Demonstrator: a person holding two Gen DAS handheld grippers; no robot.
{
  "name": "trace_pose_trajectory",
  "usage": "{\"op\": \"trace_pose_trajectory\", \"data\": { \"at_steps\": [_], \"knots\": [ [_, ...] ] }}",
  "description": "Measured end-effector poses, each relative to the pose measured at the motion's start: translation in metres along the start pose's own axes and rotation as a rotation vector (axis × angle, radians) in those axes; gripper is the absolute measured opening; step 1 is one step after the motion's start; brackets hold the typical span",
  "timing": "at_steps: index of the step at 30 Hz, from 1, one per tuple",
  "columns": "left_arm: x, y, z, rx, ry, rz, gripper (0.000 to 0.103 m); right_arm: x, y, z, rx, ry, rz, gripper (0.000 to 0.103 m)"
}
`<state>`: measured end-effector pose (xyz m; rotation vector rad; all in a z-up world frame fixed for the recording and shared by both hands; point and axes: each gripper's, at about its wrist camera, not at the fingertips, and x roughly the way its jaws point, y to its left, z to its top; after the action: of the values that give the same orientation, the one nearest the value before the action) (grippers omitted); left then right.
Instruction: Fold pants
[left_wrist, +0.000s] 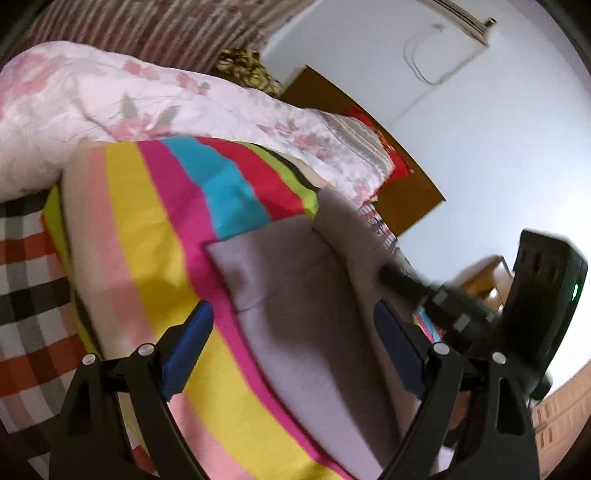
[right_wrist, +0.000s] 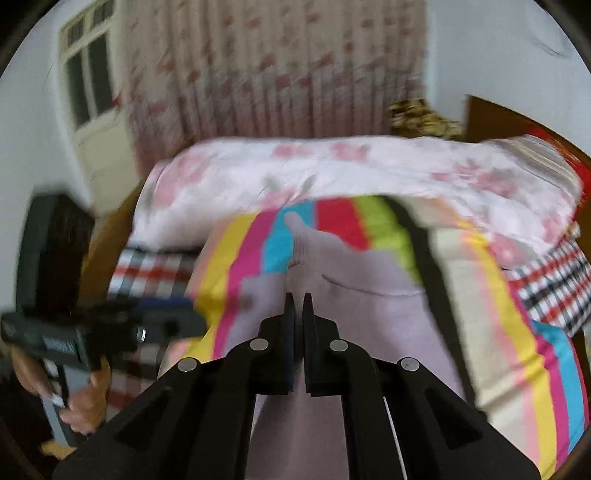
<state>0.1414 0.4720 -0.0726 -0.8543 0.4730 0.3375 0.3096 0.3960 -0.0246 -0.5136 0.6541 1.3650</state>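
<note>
The pants (left_wrist: 306, 314) lie on the striped sheet (left_wrist: 147, 229) of the bed, a pale mauve, soft knit heap. One leg runs toward the floral quilt (left_wrist: 110, 96) at the far edge, and the wider part sits at the near edge, under both tools.

The left gripper (left_wrist: 295, 332) hangs over the cloth with its blue pads (left_wrist: 192, 332) wide apart and nothing between them. From the right wrist view it shows at the left edge of the bed, held in a hand (right_wrist: 81, 398).

The right gripper (right_wrist: 297, 306) has its jaws drawn together above the pants. A thin dark gap shows between the tips. Whether a fold of cloth is pinched there cannot be told, since the picture is blurred and the cloth runs straight under the fingers.

The pants look light and limp. They should drape and slide over the smooth sheet rather than hold any shape, so a one-point lift would probably let the rest sag and twist. Judging by this, the sound places to take hold are the firmer edges: the waistband and the leg hems, one in each gripper, pinching through both layers. A seam or cuff should slip less than the flat middle of the cloth.
</note>
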Motion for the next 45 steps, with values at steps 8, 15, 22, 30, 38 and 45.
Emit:
{"op": "trace_pose_trajectory", "data": {
  "at_steps": [8,15,22,30,38,45],
  "knots": [
    [0.010,0.013,-0.004,0.015,0.071,0.024,0.088,0.035,0.002,-0.029,0.074,0.105,0.183,0.072],
    [0.035,-0.008,0.008,0.049,0.098,-0.053,0.070,-0.018,-0.064,-0.024,0.120,0.023,0.009,0.048],
    [0.077,-0.013,0.011,0.080,0.133,0.023,0.042,0.018,-0.126,-0.040,0.237,0.092,-0.010,0.036],
    [0.075,-0.007,0.011,0.060,0.119,0.033,0.038,0.020,-0.139,-0.033,0.257,0.053,0.003,0.036],
    [0.082,-0.008,0.012,0.094,0.117,0.065,0.018,0.034,-0.150,-0.038,0.304,0.086,0.089,0.010],
    [0.038,-0.030,0.016,0.135,0.011,0.003,0.010,-0.010,-0.117,-0.019,0.186,-0.033,0.014,0.007]
  ]
}}
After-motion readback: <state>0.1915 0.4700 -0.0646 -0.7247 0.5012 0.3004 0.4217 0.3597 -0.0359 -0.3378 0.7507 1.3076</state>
